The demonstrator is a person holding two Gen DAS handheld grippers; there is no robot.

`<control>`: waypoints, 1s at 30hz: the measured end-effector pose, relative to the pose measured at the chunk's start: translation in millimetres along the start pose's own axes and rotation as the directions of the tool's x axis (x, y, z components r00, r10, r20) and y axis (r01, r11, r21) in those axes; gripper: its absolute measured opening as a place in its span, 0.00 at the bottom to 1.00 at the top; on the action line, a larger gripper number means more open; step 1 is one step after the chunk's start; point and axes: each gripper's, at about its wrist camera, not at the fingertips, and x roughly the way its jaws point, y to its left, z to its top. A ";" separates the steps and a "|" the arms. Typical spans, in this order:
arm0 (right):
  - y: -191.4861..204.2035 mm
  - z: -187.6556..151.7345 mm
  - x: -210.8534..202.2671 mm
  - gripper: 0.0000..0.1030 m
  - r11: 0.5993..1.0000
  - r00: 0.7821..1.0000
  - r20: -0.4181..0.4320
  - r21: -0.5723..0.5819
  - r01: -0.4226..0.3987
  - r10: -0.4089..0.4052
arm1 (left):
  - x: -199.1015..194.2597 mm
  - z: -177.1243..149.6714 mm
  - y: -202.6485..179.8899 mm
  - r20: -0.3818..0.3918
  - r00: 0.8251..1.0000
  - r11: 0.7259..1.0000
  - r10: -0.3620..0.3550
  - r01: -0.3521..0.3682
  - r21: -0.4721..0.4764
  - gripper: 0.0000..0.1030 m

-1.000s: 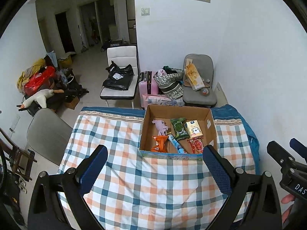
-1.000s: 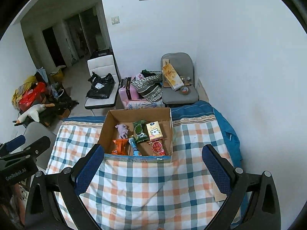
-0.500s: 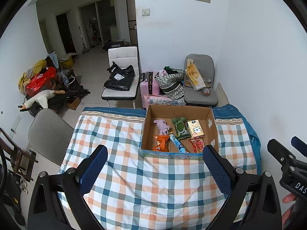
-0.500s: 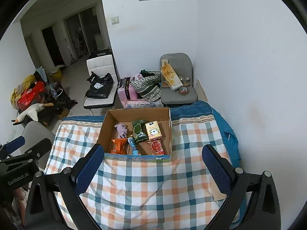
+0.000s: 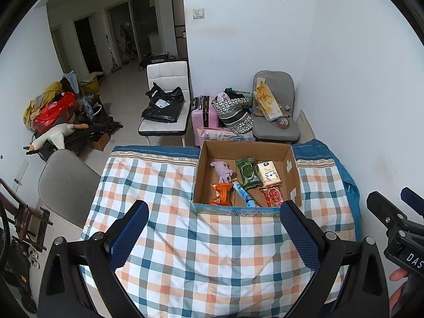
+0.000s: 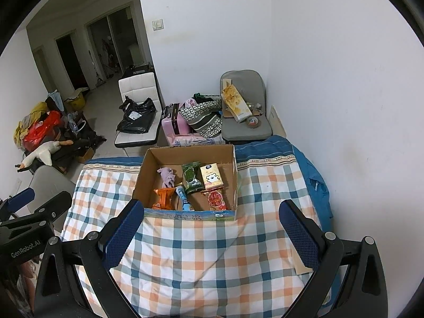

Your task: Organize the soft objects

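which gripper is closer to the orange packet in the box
Left, slightly. The left gripper and right gripper both hover short of the box; the orange packet sits in its near-left corner.

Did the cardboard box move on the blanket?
No. The cardboard box keeps its place on the checked blanket; only the camera view shifted slightly.

Open cardboard box (image 5: 288, 169) sits at twelve o'clock on the checked cloth, flaps up, six soft items inside. Back row: a crumpled lilac cloth (image 5: 222, 169) at ten o'clock, a green pouch (image 5: 248, 172) lying flat at centre, a cream tissue pack (image 5: 268, 173) touching it at two o'clock. Front row: an orange packet (image 5: 220, 193) at eight, a blue tube (image 5: 245, 197) slanting at six, a red packet (image 5: 273, 196) at four.
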 end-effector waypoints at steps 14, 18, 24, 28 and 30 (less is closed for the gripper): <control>0.3 -1.0 0.1 1.00 1.000 1.000 0.001 -0.003 0.008 -0.008 | -1.5 -2.2 2.4 0.021 1.000 1.000 -0.021 0.021 0.018 1.00; -0.8 -3.2 1.3 1.00 1.000 1.000 0.005 0.001 0.016 -0.016 | -1.7 -1.1 3.3 0.027 0.999 1.000 -0.021 0.021 0.020 1.00; -1.8 -3.9 1.3 1.00 1.000 1.000 0.009 0.006 0.021 -0.021 | -2.2 -1.2 5.5 0.022 1.000 1.000 -0.018 0.018 0.018 1.00; -2.3 -4.2 1.3 1.00 1.000 1.000 0.007 0.004 0.024 -0.024 | -3.3 0.6 9.4 0.019 1.000 1.000 -0.017 0.017 0.006 1.00; -3.6 -4.5 1.4 1.00 1.000 1.000 0.007 0.005 0.026 -0.026 | -2.7 1.3 10.7 0.015 1.000 1.000 -0.017 0.016 0.005 1.00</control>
